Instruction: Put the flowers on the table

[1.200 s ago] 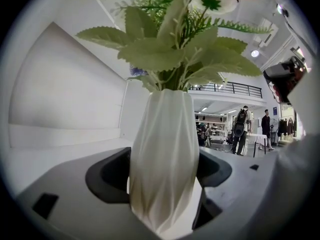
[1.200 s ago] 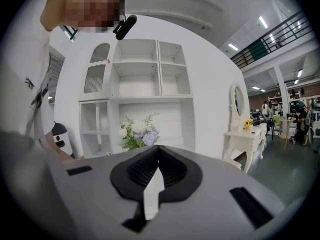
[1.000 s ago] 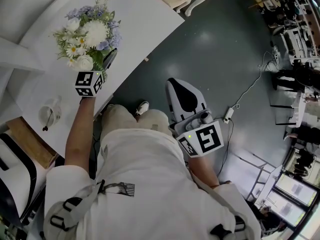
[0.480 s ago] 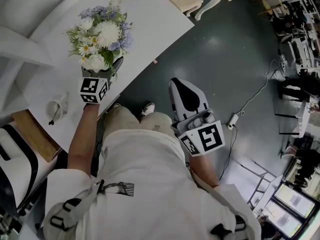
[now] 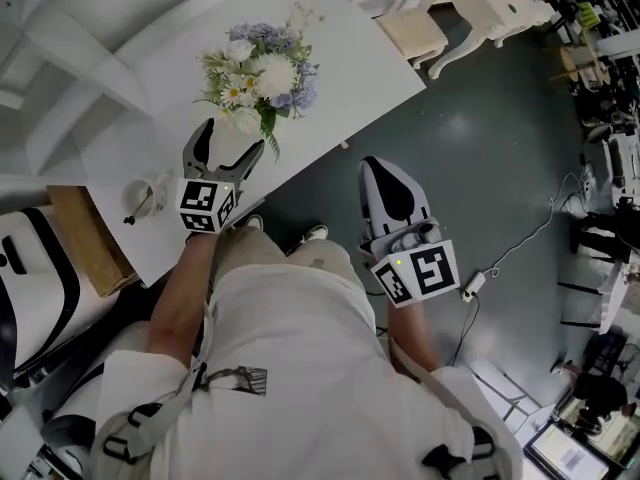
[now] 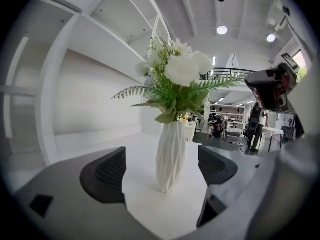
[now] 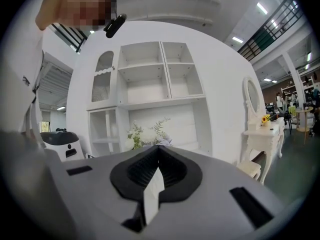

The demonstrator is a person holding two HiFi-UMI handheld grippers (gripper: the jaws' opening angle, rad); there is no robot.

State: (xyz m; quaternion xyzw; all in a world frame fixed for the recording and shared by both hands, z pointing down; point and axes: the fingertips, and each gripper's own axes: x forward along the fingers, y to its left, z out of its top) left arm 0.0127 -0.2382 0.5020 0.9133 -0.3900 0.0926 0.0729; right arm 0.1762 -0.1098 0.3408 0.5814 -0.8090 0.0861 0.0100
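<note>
Since the vase (image 6: 170,154) stands upright on its own base on the white table (image 5: 340,28), with the flowers (image 5: 262,76) spreading above it, I judge the placing itself as good as done. The step in hand is the letting go and getting clear.

My left tongs (image 5: 233,138) are spread about as wide as they go. They have just been opening, and they grip nothing. The vase sits in line with the gap between the two ribbed pads but a little ahead of them, and I see clear table on either side of it, so neither pad touches it. From above, the jaw tips lie just short of the vase, under the lowest green fronds.

My right tongs (image 7: 158,156) hang well apart from the vase, out over the dark floor on my other side, with the jaws pressed together. A thin white sliver (image 7: 152,194) shows in the seam between them, and I cannot tell what it is. The flowers show only far off beyond them.

The next move, as I read it, calls for the left tongs to draw straight back from the vase along the line they point, kept wide and level. The vase is tall and narrow-footed, top-heavy with its bunch, and it stands near the table's edge on my side. A sideways swing or a snag on the fronds could tip it.
</note>
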